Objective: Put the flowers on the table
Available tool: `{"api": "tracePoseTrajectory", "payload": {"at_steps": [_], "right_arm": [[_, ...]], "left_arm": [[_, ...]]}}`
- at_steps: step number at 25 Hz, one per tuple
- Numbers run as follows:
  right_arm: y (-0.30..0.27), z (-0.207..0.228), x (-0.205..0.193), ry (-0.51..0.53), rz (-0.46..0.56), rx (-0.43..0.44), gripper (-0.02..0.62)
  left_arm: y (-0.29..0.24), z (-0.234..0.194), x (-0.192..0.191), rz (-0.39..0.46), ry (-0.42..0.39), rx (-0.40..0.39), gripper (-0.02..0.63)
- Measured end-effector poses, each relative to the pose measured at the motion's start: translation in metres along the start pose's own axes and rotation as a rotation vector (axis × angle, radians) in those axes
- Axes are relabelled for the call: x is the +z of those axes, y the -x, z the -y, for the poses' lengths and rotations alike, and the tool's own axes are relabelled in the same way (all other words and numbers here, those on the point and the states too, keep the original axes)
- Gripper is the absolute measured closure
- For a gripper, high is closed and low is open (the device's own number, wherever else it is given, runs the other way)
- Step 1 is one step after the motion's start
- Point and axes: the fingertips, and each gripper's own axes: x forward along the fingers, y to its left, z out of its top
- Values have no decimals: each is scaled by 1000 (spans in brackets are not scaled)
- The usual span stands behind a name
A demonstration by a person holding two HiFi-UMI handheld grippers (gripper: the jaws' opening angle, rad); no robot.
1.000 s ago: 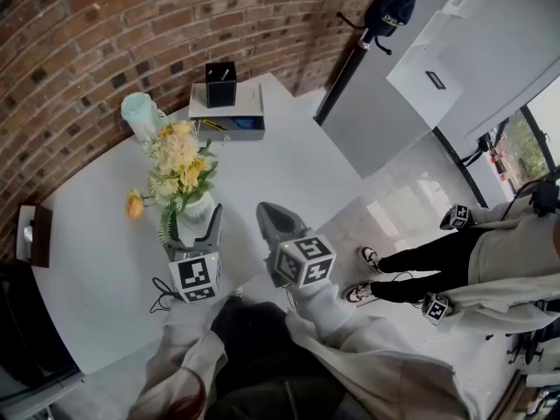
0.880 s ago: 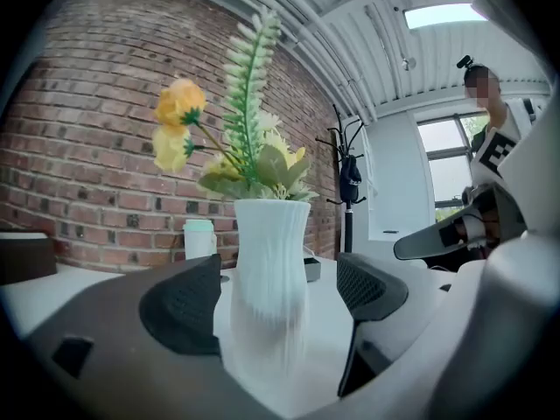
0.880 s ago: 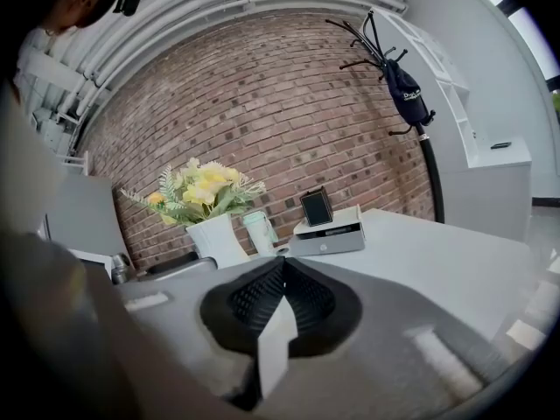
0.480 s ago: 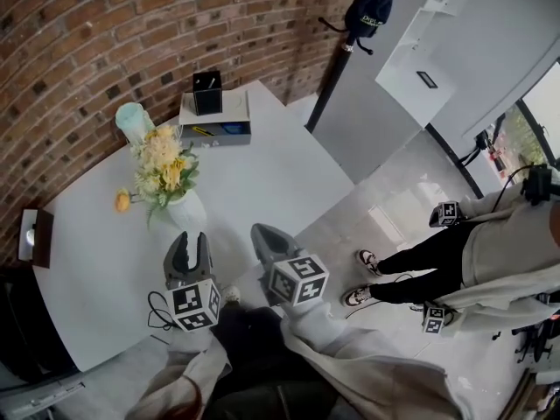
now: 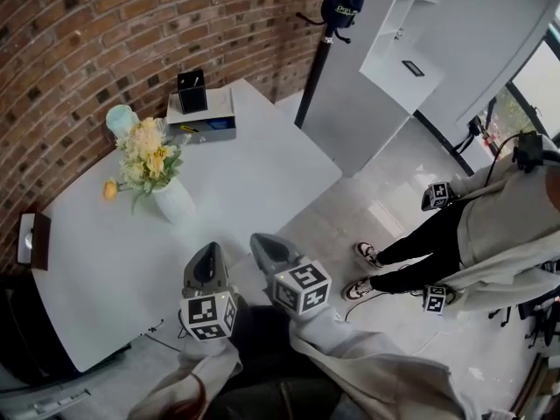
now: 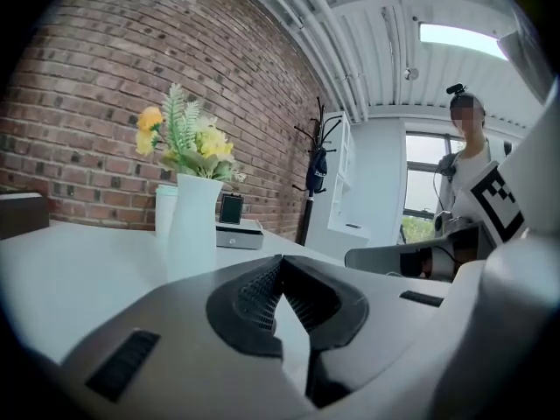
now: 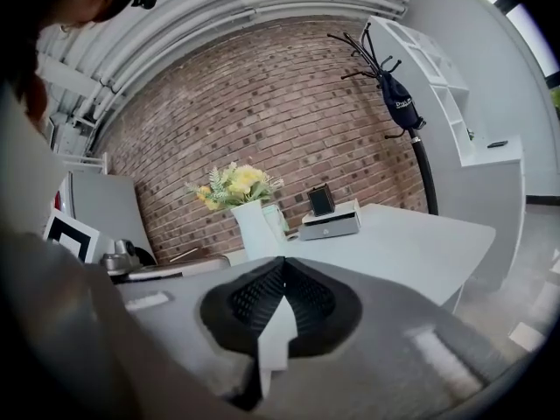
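Note:
The yellow and cream flowers [image 5: 144, 154] stand upright in a white vase [image 5: 173, 201] on the white table [image 5: 254, 169], toward its left back. My left gripper [image 5: 207, 252] hangs over the table's near edge, well short of the vase, shut with nothing between its jaws. In the left gripper view the vase [image 6: 194, 215] and flowers [image 6: 186, 138] stand free ahead of the shut left gripper [image 6: 280, 261]. My right gripper [image 5: 262, 240] sits beside it off the table's edge, shut and empty. The right gripper view shows its tips [image 7: 282, 261] meeting, with the vase [image 7: 258, 227] beyond.
A grey box [image 5: 203, 122] with a black holder on it and a pale teal cup [image 5: 121, 119] stand at the table's back. A brown box [image 5: 26, 239] lies at its left edge. A coat stand [image 5: 325, 33], a white shelf unit [image 5: 411, 51] and a standing person [image 5: 490, 234] are to the right.
My left gripper let go of the vase, drew back toward the table's near edge and shut its jaws. The vase stays standing on the table. The right gripper has barely moved.

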Motion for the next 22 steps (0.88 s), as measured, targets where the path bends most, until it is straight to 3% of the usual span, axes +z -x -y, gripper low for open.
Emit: {"api": "tracePoseTrajectory", "payload": {"at_steps": [22], "right_arm": [[43, -2, -17, -9, -3, -1, 597]], "left_arm": [[14, 47, -15, 6, 4, -74, 601]]}}
